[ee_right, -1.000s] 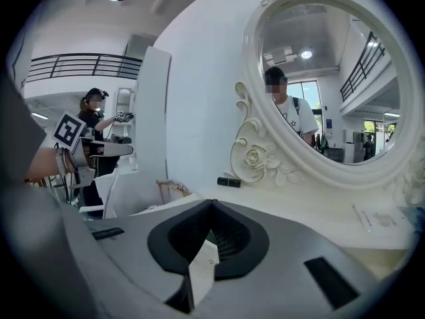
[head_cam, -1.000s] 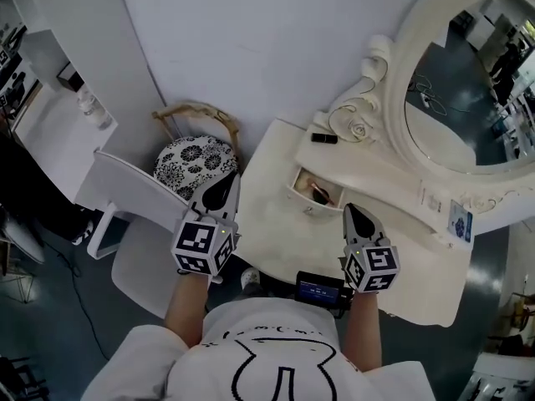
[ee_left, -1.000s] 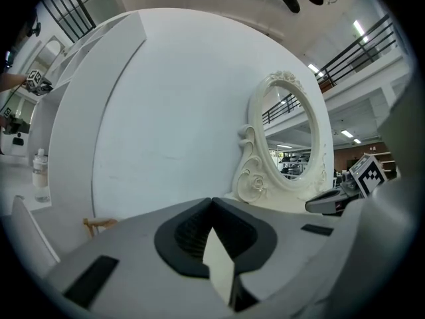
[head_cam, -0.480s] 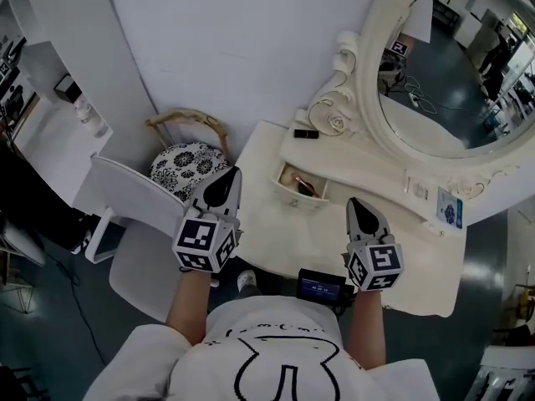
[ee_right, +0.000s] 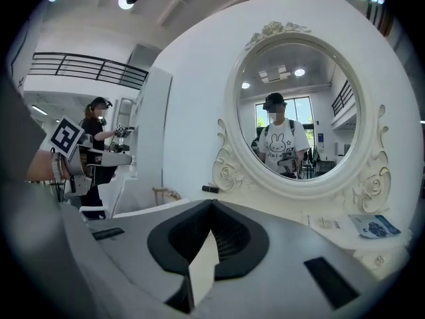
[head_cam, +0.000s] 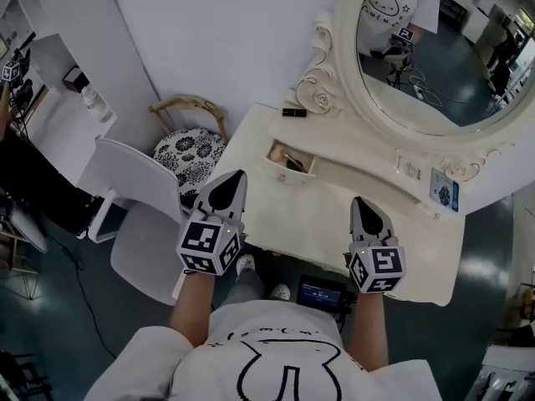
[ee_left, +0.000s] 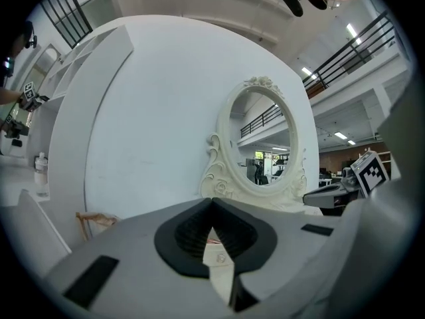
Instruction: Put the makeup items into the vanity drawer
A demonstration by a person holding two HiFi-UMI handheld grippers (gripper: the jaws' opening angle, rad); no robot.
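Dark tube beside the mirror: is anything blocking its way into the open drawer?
Nothing visible does. The dark tube lies on the vanity's shelf, and the open drawer sits just in front of it, with only bare shelf between.

No readable text: shirt (head_cam: 276, 351) lettering, card (head_cam: 443, 193) print too small.

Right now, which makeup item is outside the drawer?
The small dark tube lying on the shelf beside the mirror; the other items sit inside the open drawer.

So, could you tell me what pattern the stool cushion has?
The cushion is black-and-white floral; head view.
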